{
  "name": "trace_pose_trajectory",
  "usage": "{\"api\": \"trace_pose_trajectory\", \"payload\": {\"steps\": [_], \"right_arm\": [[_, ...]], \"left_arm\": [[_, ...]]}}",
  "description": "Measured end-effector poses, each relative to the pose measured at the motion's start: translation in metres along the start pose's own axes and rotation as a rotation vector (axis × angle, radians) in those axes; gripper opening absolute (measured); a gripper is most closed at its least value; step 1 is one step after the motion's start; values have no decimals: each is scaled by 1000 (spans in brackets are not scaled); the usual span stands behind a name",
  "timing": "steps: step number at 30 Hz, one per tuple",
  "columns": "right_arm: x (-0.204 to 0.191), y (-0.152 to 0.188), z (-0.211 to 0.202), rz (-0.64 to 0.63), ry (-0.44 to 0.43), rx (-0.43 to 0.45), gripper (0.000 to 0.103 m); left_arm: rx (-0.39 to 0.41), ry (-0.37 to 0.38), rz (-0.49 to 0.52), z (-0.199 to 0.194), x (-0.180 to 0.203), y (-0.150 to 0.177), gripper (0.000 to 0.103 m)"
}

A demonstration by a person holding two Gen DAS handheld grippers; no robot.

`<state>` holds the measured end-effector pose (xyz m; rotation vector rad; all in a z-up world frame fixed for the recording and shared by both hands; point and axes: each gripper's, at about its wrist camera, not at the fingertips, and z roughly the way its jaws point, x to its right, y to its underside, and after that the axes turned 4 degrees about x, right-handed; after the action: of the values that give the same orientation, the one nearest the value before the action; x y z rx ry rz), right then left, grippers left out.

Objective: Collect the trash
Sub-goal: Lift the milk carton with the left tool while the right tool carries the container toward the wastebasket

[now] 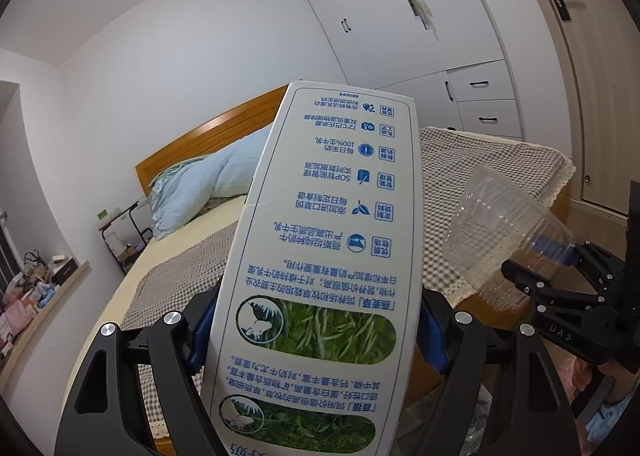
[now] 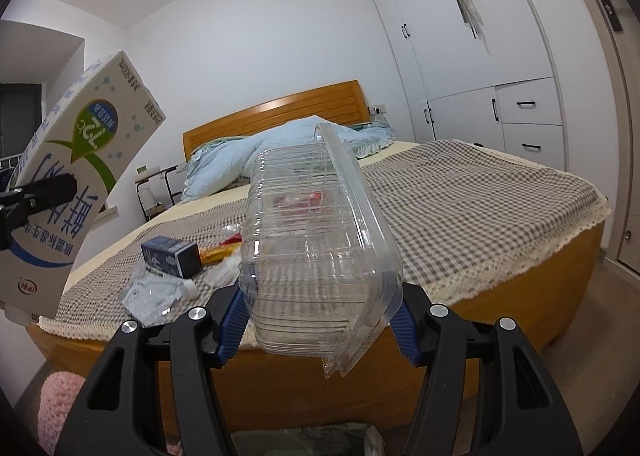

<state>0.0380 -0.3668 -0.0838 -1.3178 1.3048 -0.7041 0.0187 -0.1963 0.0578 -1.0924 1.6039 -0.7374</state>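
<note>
While the left claw [image 1: 312, 336] is clamped on a milk carton [image 1: 320, 256], its blue pads pressing the carton's two narrow sides, the right claw [image 2: 318, 320] is clamped on a clear plastic box [image 2: 316, 240] in the same way. Both things are held up in the air in front of a bed [image 2: 460, 207], clear of its checked cover. The carton sticks out along the claw and is upside down, so its blue print and green grass pictures read the wrong way up. In the right wrist view the same carton [image 2: 72, 183] shows at the left edge, tilted, with a black finger across its face. The box is empty and see-through, its rim turned to the right; in the left wrist view it [image 1: 508, 236] hangs at the right in the right claw [image 1: 560, 268].

More trash lies on the bed near its foot end: a small dark blue carton [image 2: 172, 256] on its side, a crumpled clear bag [image 2: 156, 296] just in front of it, and a red and yellow wrapper [image 2: 220, 250] beside the small carton. A pale blue quilt [image 2: 248, 155] is heaped by the wooden headboard [image 2: 280, 111]. White wardrobes [image 2: 480, 55] stand on the right.
</note>
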Motion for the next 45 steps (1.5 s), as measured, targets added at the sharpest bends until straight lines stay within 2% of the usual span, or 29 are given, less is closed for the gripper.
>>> {"api": "trace_pose_trajectory", "payload": {"steps": [22, 31, 45], "right_arm": [[-10, 56, -30, -91, 60, -138, 59], [-4, 68, -36, -76, 120, -188, 59], [-6, 85, -33, -95, 163, -278, 59]], "left_arm": [[-53, 119, 17, -18, 9, 49, 76], [-96, 163, 13, -14, 9, 70, 76], [-182, 248, 32, 2, 12, 106, 76]]}}
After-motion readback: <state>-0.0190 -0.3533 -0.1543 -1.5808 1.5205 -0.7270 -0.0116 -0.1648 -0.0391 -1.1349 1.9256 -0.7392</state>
